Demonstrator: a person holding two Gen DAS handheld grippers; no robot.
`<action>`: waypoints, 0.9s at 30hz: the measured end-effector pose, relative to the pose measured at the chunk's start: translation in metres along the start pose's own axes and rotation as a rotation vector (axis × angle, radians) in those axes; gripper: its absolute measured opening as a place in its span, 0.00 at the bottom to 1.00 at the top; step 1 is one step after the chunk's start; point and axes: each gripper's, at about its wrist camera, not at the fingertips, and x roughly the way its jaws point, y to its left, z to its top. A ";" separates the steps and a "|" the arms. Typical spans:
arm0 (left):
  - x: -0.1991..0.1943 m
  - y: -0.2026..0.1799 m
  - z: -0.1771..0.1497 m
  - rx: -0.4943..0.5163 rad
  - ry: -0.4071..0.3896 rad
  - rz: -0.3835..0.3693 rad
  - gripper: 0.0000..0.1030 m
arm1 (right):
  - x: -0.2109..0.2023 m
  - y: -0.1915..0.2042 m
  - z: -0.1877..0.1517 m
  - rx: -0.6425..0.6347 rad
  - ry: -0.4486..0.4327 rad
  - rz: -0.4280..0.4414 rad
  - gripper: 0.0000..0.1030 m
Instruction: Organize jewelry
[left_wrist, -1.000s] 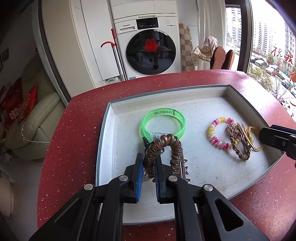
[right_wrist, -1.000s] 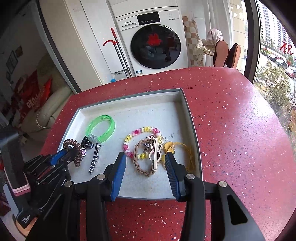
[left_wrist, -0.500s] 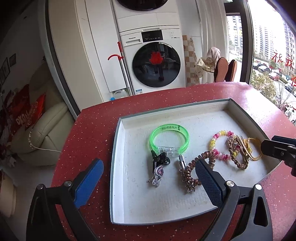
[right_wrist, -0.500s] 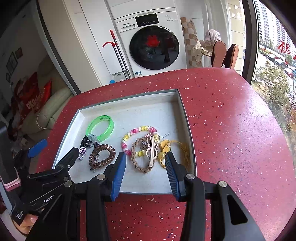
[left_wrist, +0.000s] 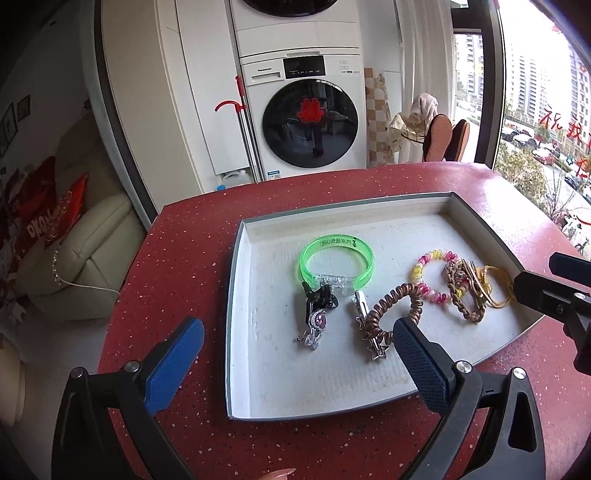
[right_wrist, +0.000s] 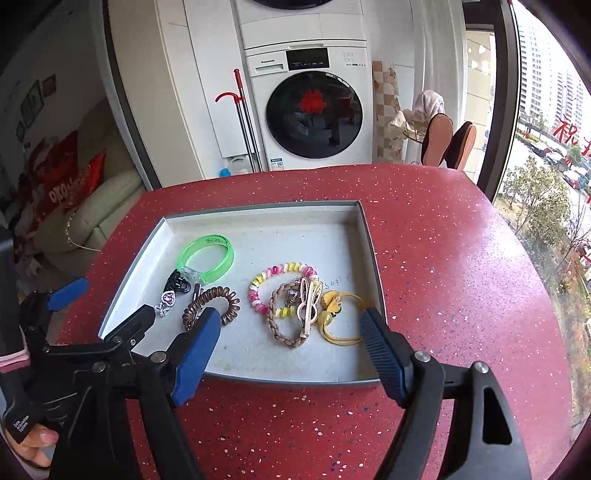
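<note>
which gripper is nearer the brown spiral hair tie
Left. The left gripper is open just in front of the brown spiral hair tie; the right gripper faces the pile to its right.

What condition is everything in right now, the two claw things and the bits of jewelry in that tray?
left gripper: open, holding nothing
right gripper: open, holding nothing
tray: flat on the red table
green bangle: lying flat
brown spiral hair tie: lying loose, partly over a silver clip
pink-and-yellow bracelet: overlapped by braided band
yellow cord: in a loose heap
</note>
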 end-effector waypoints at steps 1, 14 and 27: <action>-0.002 0.000 -0.001 0.001 -0.001 0.000 1.00 | -0.002 0.001 0.000 -0.001 -0.006 -0.002 0.83; -0.020 0.005 -0.011 -0.033 -0.010 -0.010 1.00 | -0.016 -0.001 -0.015 0.004 -0.091 -0.008 1.00; -0.040 0.014 -0.042 -0.092 -0.029 0.008 1.00 | -0.022 -0.001 -0.047 0.008 -0.080 -0.032 1.00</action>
